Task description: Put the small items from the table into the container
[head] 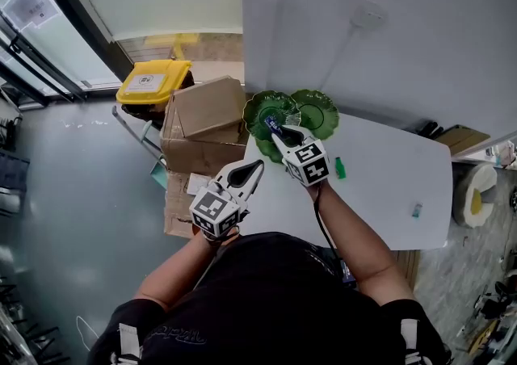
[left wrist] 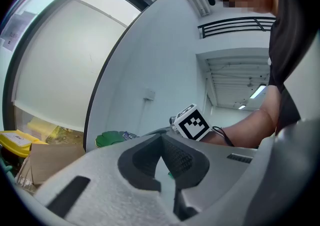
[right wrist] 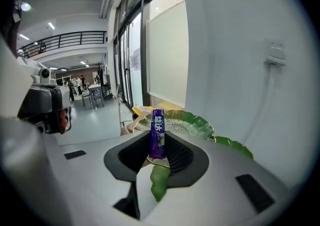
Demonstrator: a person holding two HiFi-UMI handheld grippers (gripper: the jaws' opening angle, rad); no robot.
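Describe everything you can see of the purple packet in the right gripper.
The purple packet is a slim, glossy, stick-shaped wrapper with white print. It points out from the right gripper's jaws, its lower part pinched between them and its far end free. Only the jaws touch it. It is held over the green leaf-shaped dish.

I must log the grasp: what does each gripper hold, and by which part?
The right gripper clamps a purple packet by its lower end; its upper end points toward the green dish. The left gripper holds nothing.
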